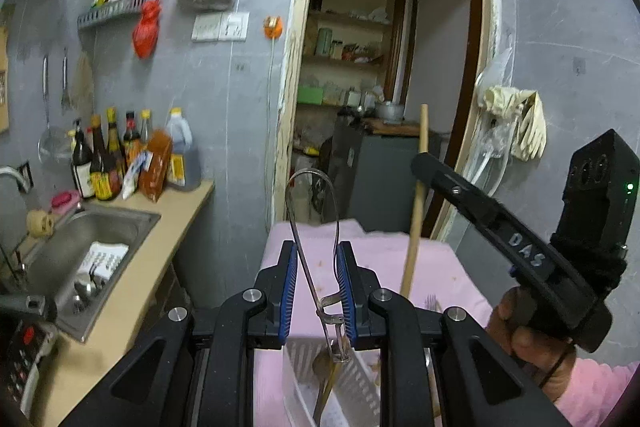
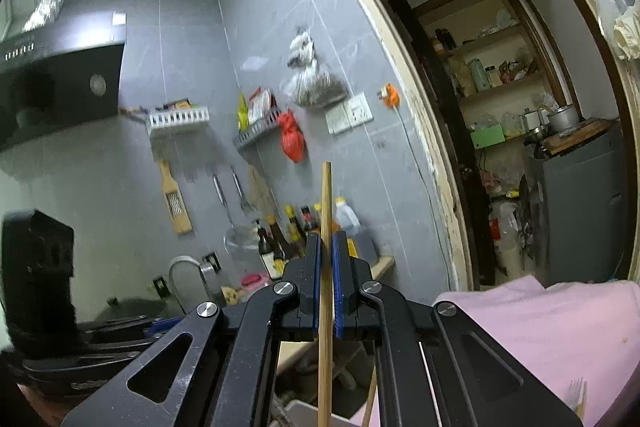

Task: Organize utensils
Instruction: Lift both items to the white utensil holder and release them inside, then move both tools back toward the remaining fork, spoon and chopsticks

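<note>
My left gripper [image 1: 317, 277] is shut on a thin metal wire-loop utensil [image 1: 316, 227] that stands upright, its loop above the fingertips and its lower end reaching into a white slotted utensil basket [image 1: 360, 391]. The basket sits on a pink cloth [image 1: 432, 267] and holds a spoon and other utensils. My right gripper [image 2: 327, 259] is shut on a wooden chopstick [image 2: 326, 287] held upright above the basket [image 2: 296, 413]. In the left wrist view the right gripper and its chopstick [image 1: 416, 203] show at the right. A fork [image 1: 432, 303] lies on the cloth.
A steel sink [image 1: 96, 239] with dishes is set in a beige counter [image 1: 132, 291] at left, with sauce bottles [image 1: 120, 155] at the back. Racks, bags and utensils hang on the grey wall. An open doorway [image 1: 384, 87] leads to a pantry. A range hood [image 2: 60, 95] is at upper left.
</note>
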`<control>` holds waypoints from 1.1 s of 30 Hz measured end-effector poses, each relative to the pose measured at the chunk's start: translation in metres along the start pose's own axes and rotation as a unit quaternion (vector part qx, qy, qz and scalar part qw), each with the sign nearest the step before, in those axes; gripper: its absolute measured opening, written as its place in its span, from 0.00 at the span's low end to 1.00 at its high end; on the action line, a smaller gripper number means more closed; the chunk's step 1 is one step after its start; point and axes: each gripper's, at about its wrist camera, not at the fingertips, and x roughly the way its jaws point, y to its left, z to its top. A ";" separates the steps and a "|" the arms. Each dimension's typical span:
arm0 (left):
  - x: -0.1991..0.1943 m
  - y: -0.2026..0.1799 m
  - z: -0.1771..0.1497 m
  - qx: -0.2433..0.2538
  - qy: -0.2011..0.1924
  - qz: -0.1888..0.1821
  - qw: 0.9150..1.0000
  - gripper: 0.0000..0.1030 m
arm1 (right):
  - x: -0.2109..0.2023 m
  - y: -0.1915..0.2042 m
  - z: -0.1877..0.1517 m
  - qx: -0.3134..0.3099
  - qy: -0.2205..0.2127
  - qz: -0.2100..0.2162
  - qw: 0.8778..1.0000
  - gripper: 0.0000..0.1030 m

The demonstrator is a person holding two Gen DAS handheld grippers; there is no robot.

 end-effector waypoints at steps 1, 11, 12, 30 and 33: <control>0.003 0.002 -0.006 -0.001 0.004 0.003 1.000 0.19 | 0.003 -0.001 -0.007 -0.002 0.006 -0.001 1.000 0.05; 0.019 0.014 -0.046 -0.020 0.025 0.026 0.999 0.19 | 0.029 -0.007 -0.060 -0.009 0.060 0.012 0.998 0.05; 0.021 0.014 -0.049 -0.018 0.026 0.027 0.999 0.19 | 0.028 -0.007 -0.063 -0.012 0.064 0.013 0.998 0.05; 0.032 0.023 -0.075 -0.053 0.077 -0.006 0.996 0.19 | 0.005 -0.027 -0.082 0.000 0.131 0.022 0.991 0.06; 0.031 0.023 -0.075 -0.059 0.081 -0.012 0.995 0.19 | -0.002 -0.033 -0.080 0.014 0.131 0.013 0.991 0.13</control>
